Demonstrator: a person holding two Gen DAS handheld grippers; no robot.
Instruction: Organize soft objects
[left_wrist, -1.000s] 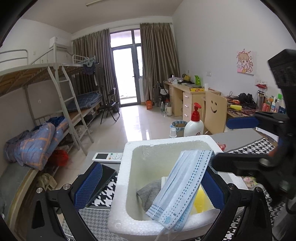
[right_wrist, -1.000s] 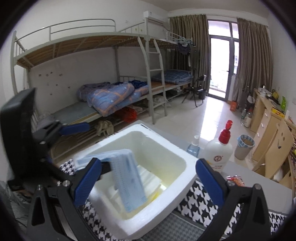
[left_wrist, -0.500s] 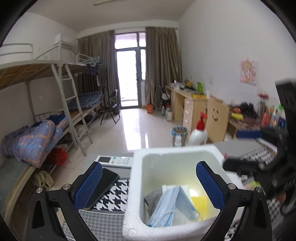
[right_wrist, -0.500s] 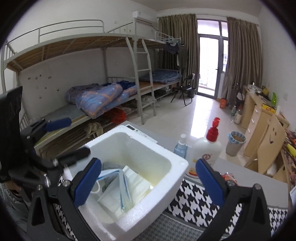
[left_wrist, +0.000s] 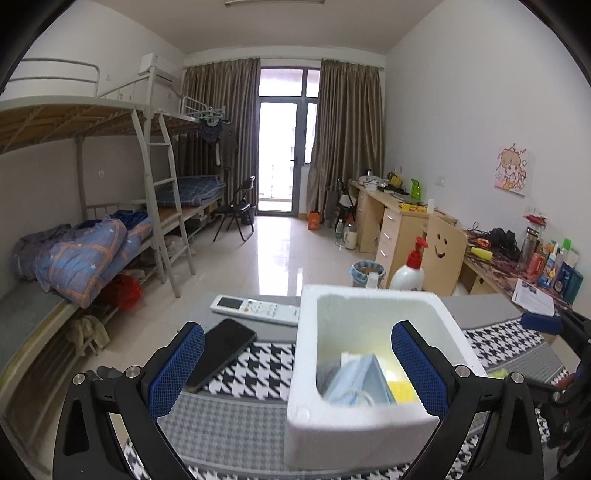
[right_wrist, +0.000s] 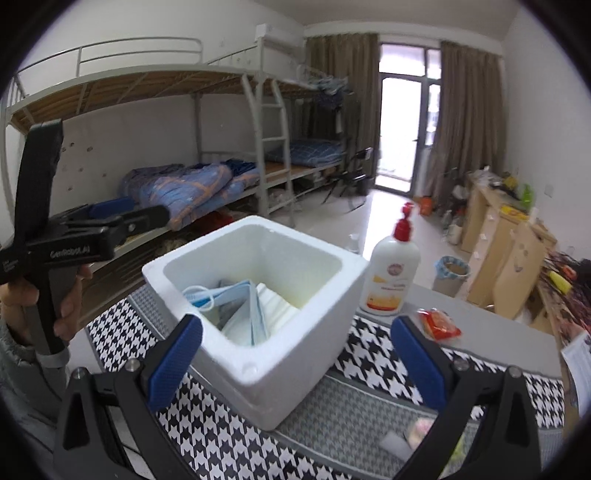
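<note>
I have both tongs level above the surface (right_wrist: 369, 410), pointing across the room toward the balcony door. The left tongs (left_wrist: 297, 369) stand wide open with nothing between the blue pads; the near left corner of the foam box (left_wrist: 360, 428) sits in the gap without touching either pad. In the right wrist view the left tongs (right_wrist: 129, 218) appear at the left edge, held by a hand (right_wrist: 68, 306) wrapped round the grip, jaws parted and clear of the box. The right tongs (right_wrist: 295, 362) are likewise fully open and empty, with the box corner between the pads.

The face mask (right_wrist: 240, 314) lies inside the foam box (right_wrist: 295, 347), folded and standing on edge, its long axis running roughly from the near corner toward the far wall of the box, ear loops (right_wrist: 201, 297) resting at the left rim. In the left view the face mask (left_wrist: 354, 384) leans against grey cloth (left_wrist: 327, 374), with something yellow (left_wrist: 404, 391) just beside it.

Around the box: a phone (left_wrist: 221, 350) and a remote control (left_wrist: 258, 308) on its left, a pump bottle (right_wrist: 393, 277) just behind it, and a red packet (right_wrist: 439, 325) near the bottle. Pale soft pieces (right_wrist: 421, 430) lie by the right pad, partly hidden.
</note>
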